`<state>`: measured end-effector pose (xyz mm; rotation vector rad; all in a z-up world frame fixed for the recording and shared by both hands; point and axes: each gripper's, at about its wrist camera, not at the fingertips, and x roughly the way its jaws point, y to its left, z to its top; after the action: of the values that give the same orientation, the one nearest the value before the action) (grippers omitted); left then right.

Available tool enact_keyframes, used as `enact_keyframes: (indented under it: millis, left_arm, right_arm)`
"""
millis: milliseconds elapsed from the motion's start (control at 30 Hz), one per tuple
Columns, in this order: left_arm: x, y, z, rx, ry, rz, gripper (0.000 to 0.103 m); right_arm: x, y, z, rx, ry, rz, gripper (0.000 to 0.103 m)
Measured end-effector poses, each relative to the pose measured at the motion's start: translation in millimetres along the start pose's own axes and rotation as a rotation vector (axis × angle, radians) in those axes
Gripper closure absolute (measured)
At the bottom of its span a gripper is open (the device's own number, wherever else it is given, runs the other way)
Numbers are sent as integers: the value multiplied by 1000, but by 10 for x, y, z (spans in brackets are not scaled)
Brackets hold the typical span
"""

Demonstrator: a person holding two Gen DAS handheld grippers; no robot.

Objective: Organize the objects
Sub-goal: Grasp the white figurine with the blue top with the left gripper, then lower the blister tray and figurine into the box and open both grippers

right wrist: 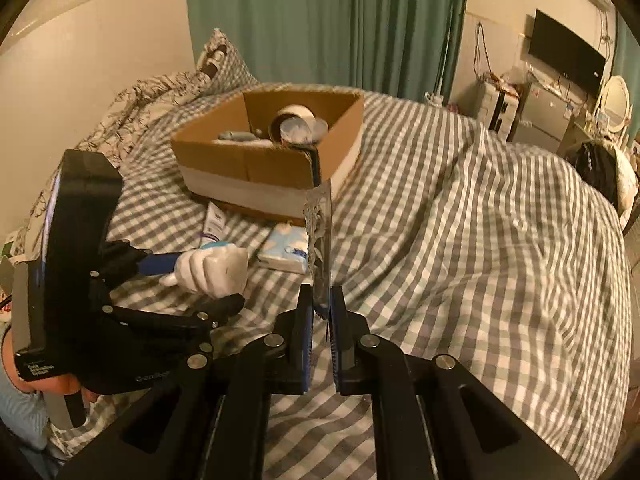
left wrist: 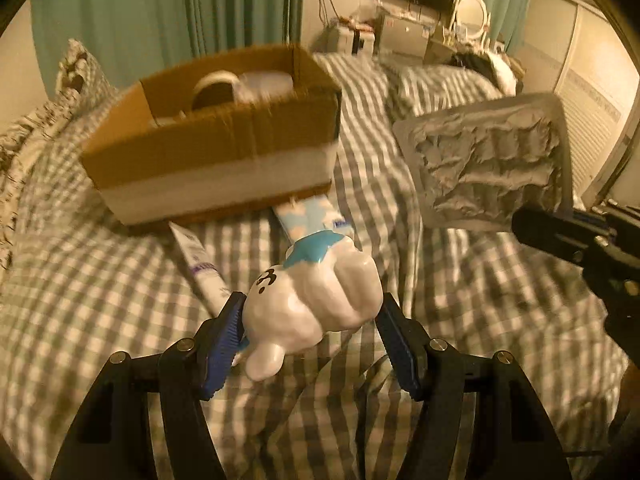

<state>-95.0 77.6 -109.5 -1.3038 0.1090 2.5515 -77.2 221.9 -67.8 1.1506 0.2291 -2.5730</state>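
I held a glossy white ceramic animal figure with a blue scarf (left wrist: 316, 296) between the blue pads of my left gripper (left wrist: 312, 330), its jaws clamped on the figure's sides, above the near part of the grey-and-white checked bedspread (left wrist: 100, 300). My right gripper (right wrist: 322, 312) was clenched on the bottom edge of a crumpled silver foil blister sheet (left wrist: 486, 164), which stood upright over the bedspread's right side.

Behind both, toward the head of the bed, sat the open brown cardboard box with a white band (left wrist: 216, 152), already holding a roll of tape (right wrist: 294, 120) and other pieces. A white tube (left wrist: 198, 258) and a blue-and-white cloud-print tissue pack (right wrist: 286, 250) lay on the bedspread just beside the box's near edge.

The figure looked smooth and rounded, so I judged it could slip from the pads on the way to the box and, though the bedding is soft, strike the box rim. The thin foil, pinched at one edge only, could bend or twist free.

The left wrist view showed the sheet's broad, dimpled face; the right wrist view showed it edge-on as a thin strip, but looked deeper into the box and caught the left gripper side-on, with the figure bulging past its fingers.
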Motion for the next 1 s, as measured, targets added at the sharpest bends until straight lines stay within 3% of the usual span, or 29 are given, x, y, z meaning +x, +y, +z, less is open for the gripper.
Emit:
enact_keyframes:
  millis: [233, 567, 767, 1000]
  left_arm:
    - [-468, 203, 213, -24, -122, 27, 36]
    - [-853, 548, 899, -48, -263, 50, 36]
    - [-824, 818, 1391, -53, -305, 71, 36]
    - [-540, 1156, 1844, -118, -317, 87, 36]
  right_arm:
    - [-329, 206, 225, -47, -78, -26, 96]
    - [-529, 428, 861, -116, -182, -28, 96]
    - [-421, 431, 1361, -118, -218, -8, 96]
    - [-8, 412, 1943, -120, -212, 18, 96]
